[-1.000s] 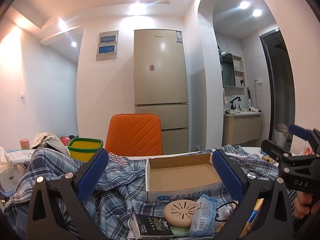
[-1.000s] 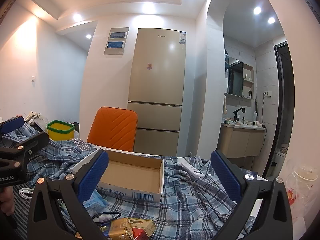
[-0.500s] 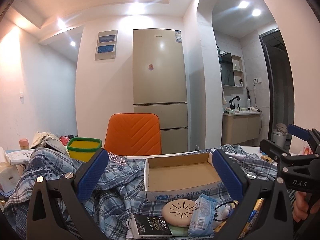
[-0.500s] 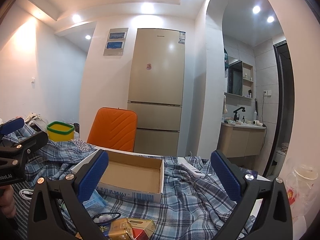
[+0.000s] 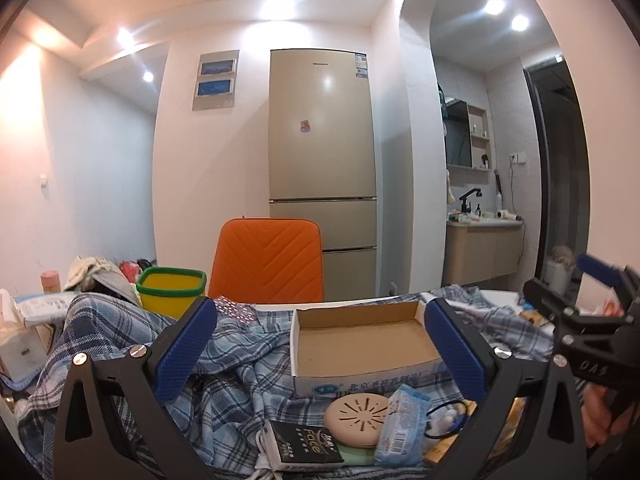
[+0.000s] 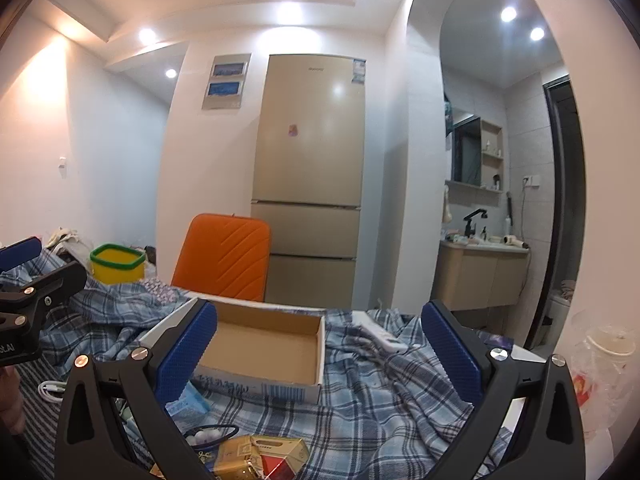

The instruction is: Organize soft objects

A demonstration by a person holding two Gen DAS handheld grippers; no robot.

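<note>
Both hand-held grippers hover above the cluttered surface with jaws spread wide, gripping nothing. Ahead of the left hand-held gripper (image 5: pixel 320 344), between its fingers, sits an open box (image 5: pixel 362 344) on a crumpled plaid shirt (image 5: pixel 236 376); nearer, below the box, lie a round beige disc (image 5: pixel 356 420), a blue tissue pack (image 5: pixel 400 428) and a black pack (image 5: pixel 306 446). The right hand-held gripper (image 6: pixel 320 348) sees the same box (image 6: pixel 264 354) ahead-left, the shirt (image 6: pixel 376 396) spreading beneath it, and a gold carton (image 6: pixel 260 456) close below. An orange chair (image 5: pixel 268 260) stands beyond.

"Face" reads on the flat black packet (image 5: pixel 305 447) below the left claw (image 5: pixel 320 344); "DAS" on the black right claw (image 5: pixel 591 368) body.
</note>
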